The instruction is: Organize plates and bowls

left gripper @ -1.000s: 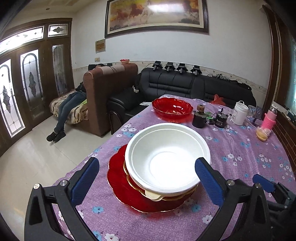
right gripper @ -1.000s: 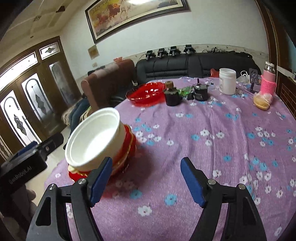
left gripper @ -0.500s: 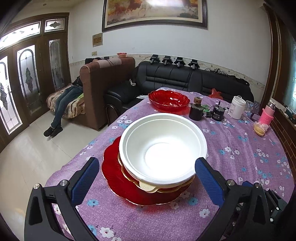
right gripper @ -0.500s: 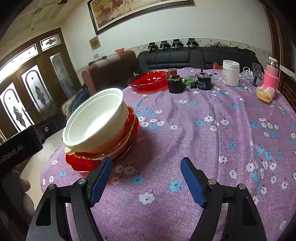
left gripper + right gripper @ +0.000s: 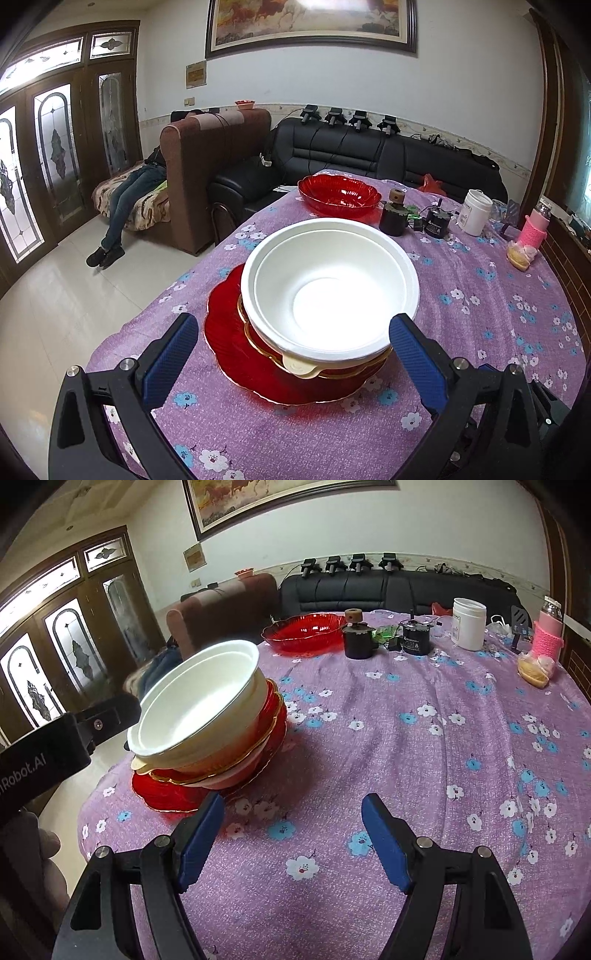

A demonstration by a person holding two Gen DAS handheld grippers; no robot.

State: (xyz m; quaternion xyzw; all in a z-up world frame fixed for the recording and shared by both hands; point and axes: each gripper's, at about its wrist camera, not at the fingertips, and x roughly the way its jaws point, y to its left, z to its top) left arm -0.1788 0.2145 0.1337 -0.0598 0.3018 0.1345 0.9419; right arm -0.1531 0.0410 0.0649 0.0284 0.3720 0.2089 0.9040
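Two nested white bowls (image 5: 328, 291) top a stack of a cream dish, gold-rimmed red plates and a wide red scalloped plate (image 5: 229, 343) on the purple flowered tablecloth (image 5: 480, 332). My left gripper (image 5: 293, 323) is open, with its blue pads flanking the near side of the stack and not touching it. The right wrist view shows the same stack (image 5: 207, 709) to the left. My right gripper (image 5: 292, 801) hangs open and empty over bare cloth, just right of the stack. A red glass bowl (image 5: 340, 192) sits alone at the far edge.
Beyond the red bowl (image 5: 303, 631) stand a dark jar (image 5: 356, 638), a small black device (image 5: 415, 640), a white tub (image 5: 468, 624), a pink bottle (image 5: 548, 631) and a bagged bun (image 5: 533, 668). The left gripper's body (image 5: 55, 746) and a hand (image 5: 37, 849) sit left. Sofas lie behind.
My right gripper has sunk a little toward the table, so the stack sits higher in its view. The left gripper, the stack and both jaws' openings look unchanged.
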